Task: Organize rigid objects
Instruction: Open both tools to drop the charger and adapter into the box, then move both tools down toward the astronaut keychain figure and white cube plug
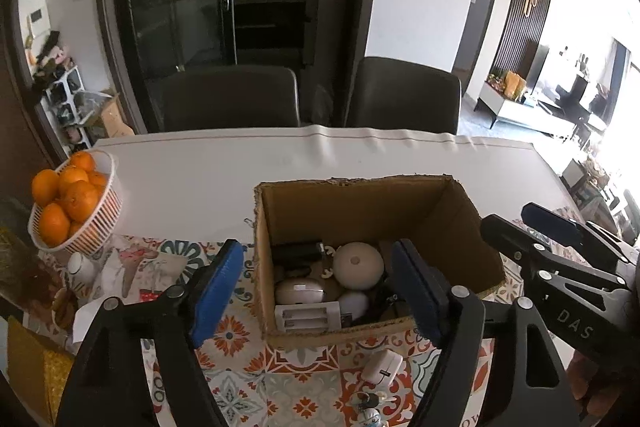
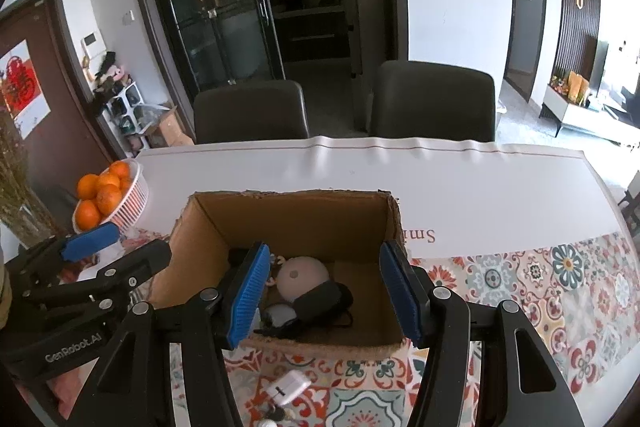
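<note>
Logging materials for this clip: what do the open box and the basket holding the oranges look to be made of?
Box: brown corrugated cardboard, matte, with rough, frayed cut edges along its rim. Basket: probably white moulded plastic, smooth and slightly glossy, with thin vertical slats forming the wall; coated wire cannot be ruled out.

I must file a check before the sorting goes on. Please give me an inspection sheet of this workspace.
Surface: table, white sheet behind, patterned cloth in front.
Job's things: cardboard box holds small devices; white charger lies outside, before it.
Clutter: basket of oranges at the table's left.
Grippers: left gripper open, empty; right gripper open, empty.
Cables: dark cord inside the box, unclear.
Surroundings: two chairs, dark cabinet.
</note>
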Demonstrator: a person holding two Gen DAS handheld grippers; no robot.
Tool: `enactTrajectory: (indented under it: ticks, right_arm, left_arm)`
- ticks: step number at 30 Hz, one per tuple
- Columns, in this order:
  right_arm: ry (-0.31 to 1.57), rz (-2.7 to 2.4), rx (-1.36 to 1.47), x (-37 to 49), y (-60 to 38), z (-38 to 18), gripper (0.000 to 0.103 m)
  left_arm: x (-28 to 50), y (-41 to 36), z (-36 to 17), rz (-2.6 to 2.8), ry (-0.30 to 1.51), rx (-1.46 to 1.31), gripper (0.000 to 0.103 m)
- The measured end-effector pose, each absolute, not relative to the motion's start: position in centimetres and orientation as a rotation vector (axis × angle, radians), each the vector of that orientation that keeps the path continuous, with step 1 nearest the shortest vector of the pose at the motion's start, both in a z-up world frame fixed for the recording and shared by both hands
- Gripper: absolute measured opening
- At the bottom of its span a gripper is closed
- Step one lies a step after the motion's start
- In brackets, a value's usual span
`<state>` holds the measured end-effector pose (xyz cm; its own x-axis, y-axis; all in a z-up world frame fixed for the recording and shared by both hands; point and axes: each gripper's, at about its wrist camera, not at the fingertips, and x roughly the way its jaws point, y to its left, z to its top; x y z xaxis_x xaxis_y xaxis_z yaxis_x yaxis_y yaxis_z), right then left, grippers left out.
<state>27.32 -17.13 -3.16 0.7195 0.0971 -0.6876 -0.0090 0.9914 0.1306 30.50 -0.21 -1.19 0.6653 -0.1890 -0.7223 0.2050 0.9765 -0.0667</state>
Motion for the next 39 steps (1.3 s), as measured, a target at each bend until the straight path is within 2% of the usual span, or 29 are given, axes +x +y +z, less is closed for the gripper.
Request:
enactTrajectory:
  ticks: [7, 13, 21, 39]
  right_arm:
    - [0.73, 0.049, 0.123, 24.5, -17.0, -2.6, 0.064]
    - [0.703, 0.029, 0.128, 22.1, -17.3, -2.9, 0.066]
    - [0.688, 0.052, 0.115, 19.6, -17.4, -3.8, 0.067]
    - [0.704, 0.172, 0.016, 16.9, -17.0, -7.3, 0.067]
  left_arm:
    - [27.6, -0.2, -0.1, -0.202, 0.727, 0.077, 0.09]
    - [24.9, -0.4, 0.2, -0.165, 0.648, 0.13, 0.094]
    - [22.2, -0.1, -0.6, -0.118, 0.632, 0.12, 0.095]
    - [18.3, -0.5, -6.1, -0.091, 0.784, 0.065, 0.095]
